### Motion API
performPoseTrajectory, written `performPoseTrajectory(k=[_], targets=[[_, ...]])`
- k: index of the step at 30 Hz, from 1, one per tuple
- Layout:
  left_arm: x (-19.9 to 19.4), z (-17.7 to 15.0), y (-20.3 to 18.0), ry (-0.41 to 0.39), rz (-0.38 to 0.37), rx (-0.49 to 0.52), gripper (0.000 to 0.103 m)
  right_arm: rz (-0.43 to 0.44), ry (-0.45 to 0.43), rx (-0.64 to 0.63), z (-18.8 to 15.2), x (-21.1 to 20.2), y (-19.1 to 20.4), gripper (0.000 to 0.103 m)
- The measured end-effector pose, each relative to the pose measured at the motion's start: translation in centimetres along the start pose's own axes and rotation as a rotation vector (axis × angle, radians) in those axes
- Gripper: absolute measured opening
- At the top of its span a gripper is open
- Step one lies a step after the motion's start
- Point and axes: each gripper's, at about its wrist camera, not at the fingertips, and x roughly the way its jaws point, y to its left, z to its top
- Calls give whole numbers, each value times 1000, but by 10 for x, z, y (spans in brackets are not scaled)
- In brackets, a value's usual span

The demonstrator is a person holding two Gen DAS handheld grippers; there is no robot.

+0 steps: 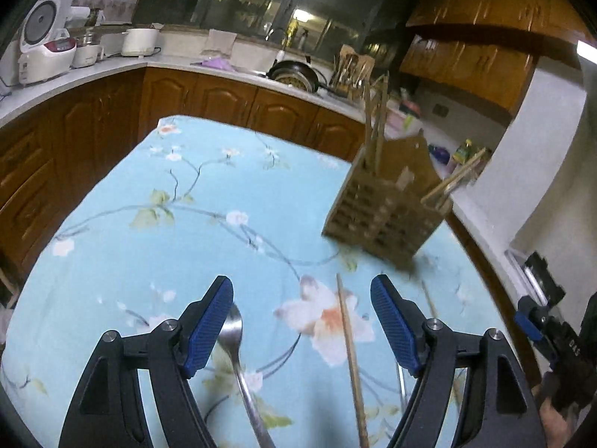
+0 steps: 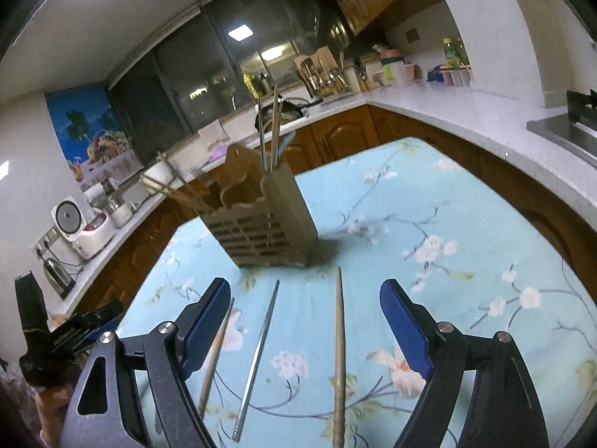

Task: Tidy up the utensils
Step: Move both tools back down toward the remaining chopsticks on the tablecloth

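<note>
A slatted wooden utensil holder (image 1: 384, 201) stands on the blue floral table, with chopsticks sticking out of it; it also shows in the right wrist view (image 2: 265, 220). My left gripper (image 1: 302, 321) is open above a metal spoon (image 1: 235, 339) and a wooden chopstick (image 1: 350, 358) that lie on the cloth. My right gripper (image 2: 306, 321) is open above a wooden chopstick (image 2: 339, 351), a metal chopstick (image 2: 259, 354) and another wooden chopstick (image 2: 216, 354) by its left finger. Neither gripper holds anything.
The table (image 1: 149, 224) is covered with a floral cloth. A counter (image 1: 93, 71) with wooden cabinets runs around it, carrying a rice cooker (image 1: 44, 44), a pan (image 1: 294, 72) and a utensil rack (image 2: 324, 71). The right gripper shows at the left view's right edge (image 1: 537, 328).
</note>
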Motion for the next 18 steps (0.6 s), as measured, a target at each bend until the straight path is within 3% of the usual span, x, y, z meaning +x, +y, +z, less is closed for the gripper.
performPoseTrajectory(k=[7, 18], targets=[[4, -15, -13, 57, 14, 36, 76, -11, 60, -19, -20, 13, -1, 84], [30, -14, -14, 130, 27, 57, 76, -35, 107, -51, -25, 29, -2, 83]])
